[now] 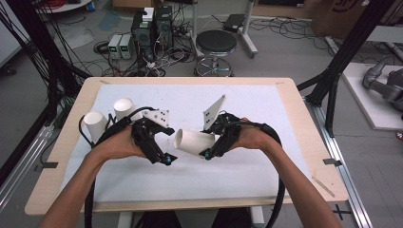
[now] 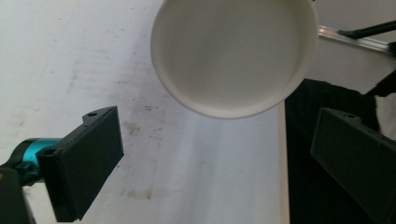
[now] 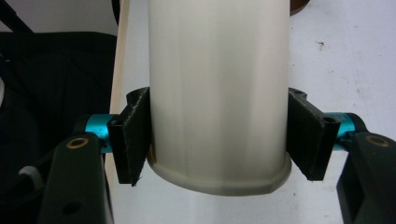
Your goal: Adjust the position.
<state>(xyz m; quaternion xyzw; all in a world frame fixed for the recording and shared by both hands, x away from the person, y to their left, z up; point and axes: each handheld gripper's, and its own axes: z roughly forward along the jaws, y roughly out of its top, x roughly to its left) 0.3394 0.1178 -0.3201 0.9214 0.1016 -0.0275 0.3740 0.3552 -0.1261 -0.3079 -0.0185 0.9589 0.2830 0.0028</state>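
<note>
At the centre of the high view, the right gripper (image 1: 207, 154) clamps a white paper cup (image 1: 194, 141) near its rim end, holding it on its side above the white table mat (image 1: 247, 109), with its open mouth turned toward the left of the frame. In the right gripper view the two black jaws press flat against opposite sides of the cup (image 3: 217, 93), whose wall fills the middle of the frame and bulges slightly at the rolled rim near the bottom.

The left gripper (image 1: 167, 160) sits just left of the cup's mouth, its jaws spread wide and gripping nothing. In the left gripper view the two black jaws stand far apart at lower left and lower right, and the cup's open mouth (image 2: 233, 51) faces the camera in the upper middle; the inside looks bare and white, with nothing in it.

At the left of the high view, two more white cups (image 1: 110, 116) lie close together on the mat beside the left hand (image 1: 116, 142); I cannot tell whether they hold anything.
</note>
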